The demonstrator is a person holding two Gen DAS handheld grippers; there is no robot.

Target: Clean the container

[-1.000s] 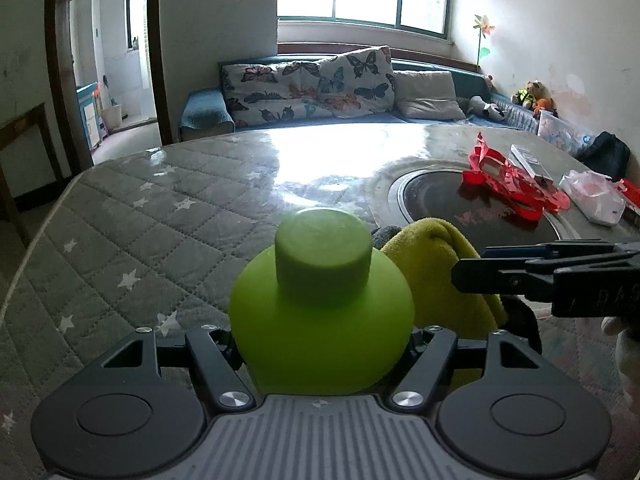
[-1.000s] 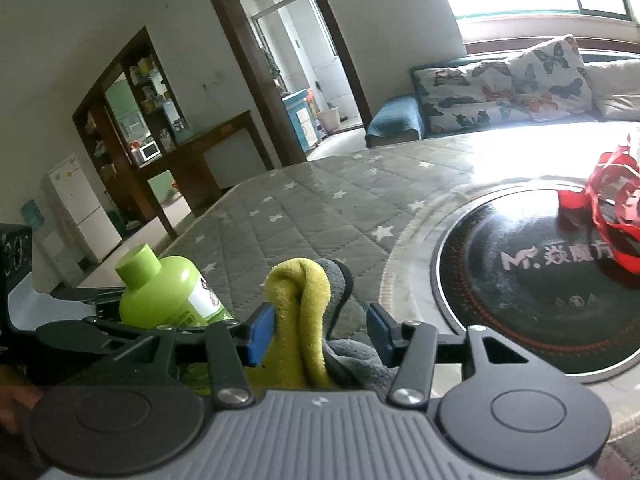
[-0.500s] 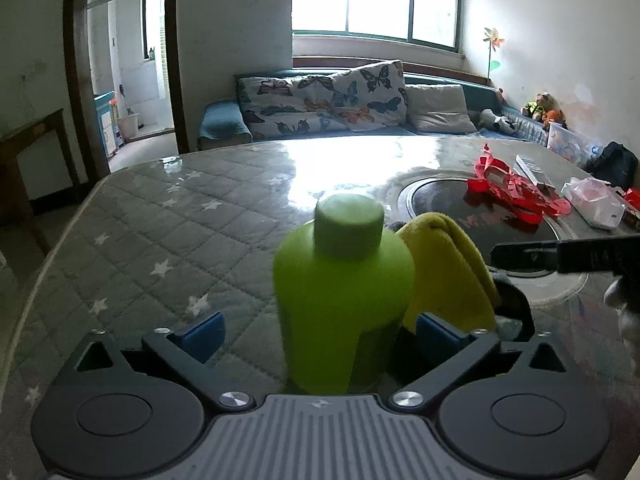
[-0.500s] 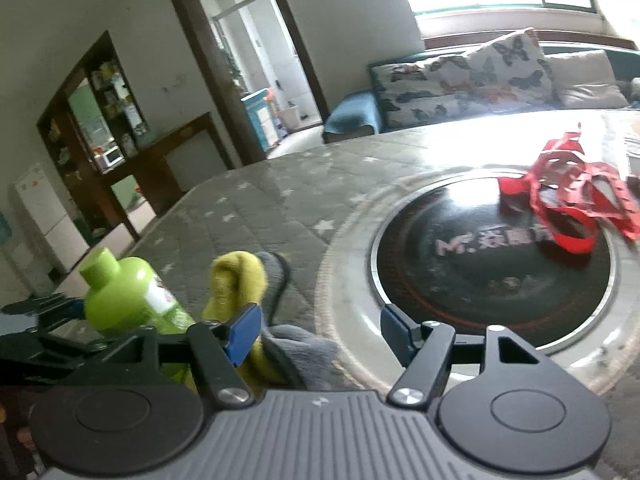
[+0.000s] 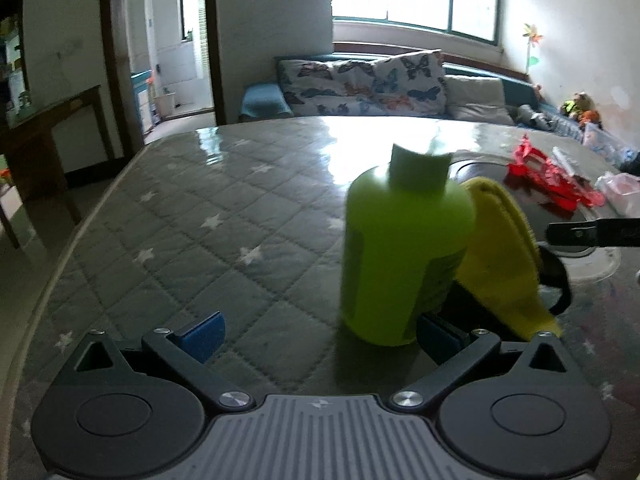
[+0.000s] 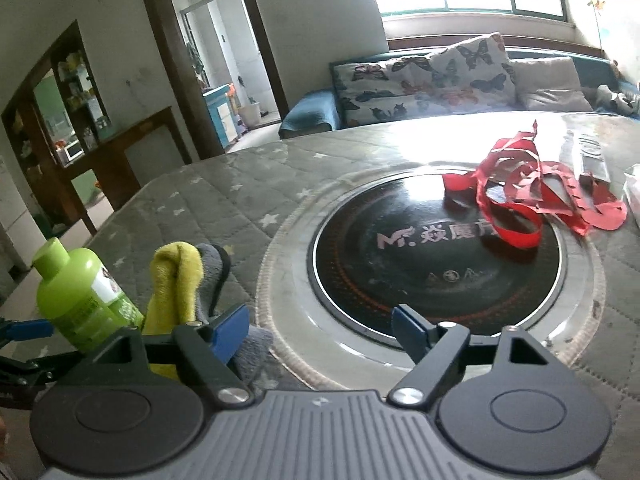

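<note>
- Here the green bottle is standing upright on the quilted desk, its long axis running straight up to the capped neck, and the left claw is sitting just in front of it.
- The left claw is gaping at its widest; the bottle is standing toward its right finger, and neither pad is pressing on it, so nothing is being held.
- The yellow cloth is leaning just beside the bottle on its right, with a grey cloth bunched against it.
- The right claw is spreading its jaws at this moment with nothing between them; the cloths are lying just left of its left finger, and the round black cooktop with red ribbon is lying ahead.
- Judging by this, the left hand is the nearer one to the bottle and the right hand the nearer one to the cloth.
- Both claws are pointing forward and sloping down toward the desk, held low over its near edge.
</note>
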